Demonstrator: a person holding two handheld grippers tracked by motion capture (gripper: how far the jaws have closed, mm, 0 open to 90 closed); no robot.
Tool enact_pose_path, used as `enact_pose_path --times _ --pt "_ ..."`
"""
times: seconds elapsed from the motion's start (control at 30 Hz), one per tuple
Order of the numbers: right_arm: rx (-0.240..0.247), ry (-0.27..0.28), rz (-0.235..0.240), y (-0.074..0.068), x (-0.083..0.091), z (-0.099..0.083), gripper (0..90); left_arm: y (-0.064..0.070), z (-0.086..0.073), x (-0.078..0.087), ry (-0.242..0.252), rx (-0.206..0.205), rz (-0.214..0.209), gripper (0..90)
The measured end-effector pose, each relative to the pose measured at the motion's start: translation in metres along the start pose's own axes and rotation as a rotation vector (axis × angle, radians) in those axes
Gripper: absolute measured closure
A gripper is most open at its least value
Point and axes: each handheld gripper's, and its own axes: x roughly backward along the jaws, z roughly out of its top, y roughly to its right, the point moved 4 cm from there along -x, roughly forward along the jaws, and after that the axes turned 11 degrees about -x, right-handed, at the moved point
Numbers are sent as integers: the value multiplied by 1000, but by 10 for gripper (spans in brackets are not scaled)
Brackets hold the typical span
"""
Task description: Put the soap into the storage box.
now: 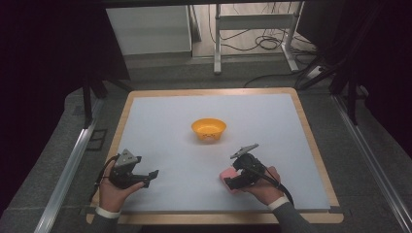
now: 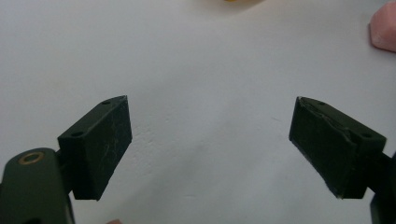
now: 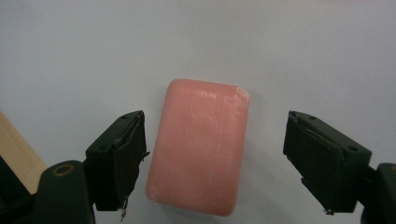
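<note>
While closing on the piece, to be kept level and centred.
Table mat [image 1: 165,121], white: under both tools.
Orange bowl [image 1: 208,129]: ahead of both grippers, well apart.
Right gripper [image 3: 215,154]: jaws spread wide, straddling the bar, left jaw nearer it.
Left gripper [image 2: 210,140]: spread, holding nothing.
Pink soap bar [image 3: 198,147]: flat between right jaws; best squeezed across its narrow width.

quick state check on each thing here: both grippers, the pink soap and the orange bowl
left gripper: open, nothing between its jaws, over bare table
right gripper: open, jaws on either side of the pink soap, not closed on it
pink soap: lying flat on the table, not gripped
orange bowl: upright near the table's middle, apart from both grippers, looks empty
</note>
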Motion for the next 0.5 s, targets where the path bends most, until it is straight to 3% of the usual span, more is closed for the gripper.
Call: enact_pose_path --times 0.5 --pt "13 -78 -56 -14 -5 4 196 -3 0 3 11 7 -6 135"
